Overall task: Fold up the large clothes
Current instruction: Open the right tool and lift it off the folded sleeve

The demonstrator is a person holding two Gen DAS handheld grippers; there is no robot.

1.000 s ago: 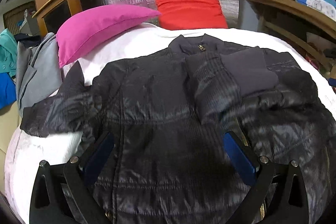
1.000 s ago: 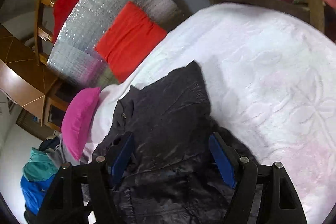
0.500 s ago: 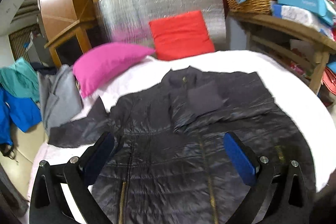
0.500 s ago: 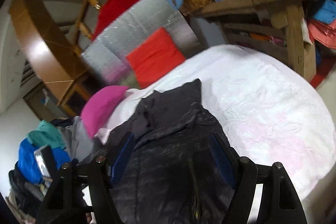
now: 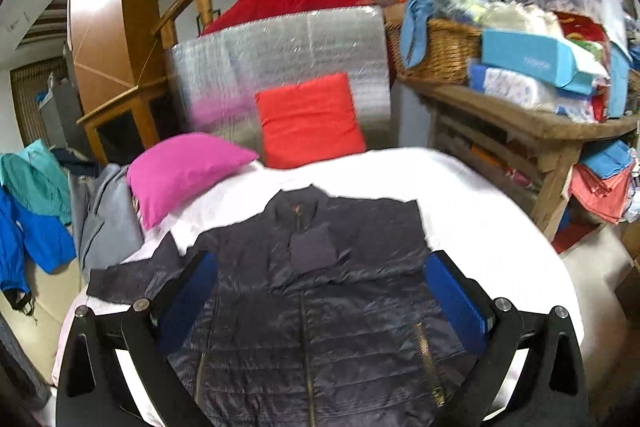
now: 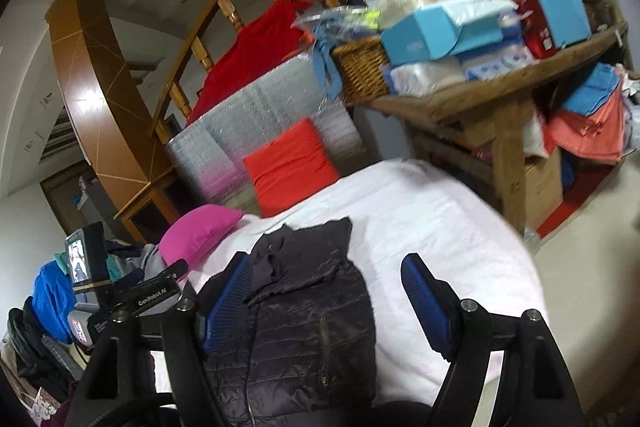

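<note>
Both the left gripper (image 5: 320,291) and right gripper (image 6: 326,301) hover spread and empty above the jacket (image 5: 312,307), whose sleeve at frame centre seems folded inward, probably ready for the next fold.

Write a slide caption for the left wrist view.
Open left gripper above a dark jacket with one sleeve folded in, on a white bed.

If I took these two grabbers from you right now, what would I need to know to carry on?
Left gripper: open, holding nothing, above the jacket.
Right gripper: open, holding nothing, over the jacket's right side.
The dark quilted jacket lies front up on the white bed, collar toward the red cushion and pink pillow.
Done: its right sleeve is folded across the chest.
Left: the other sleeve lies spread out toward the pink pillow; fold it in, then fold the body.
</note>
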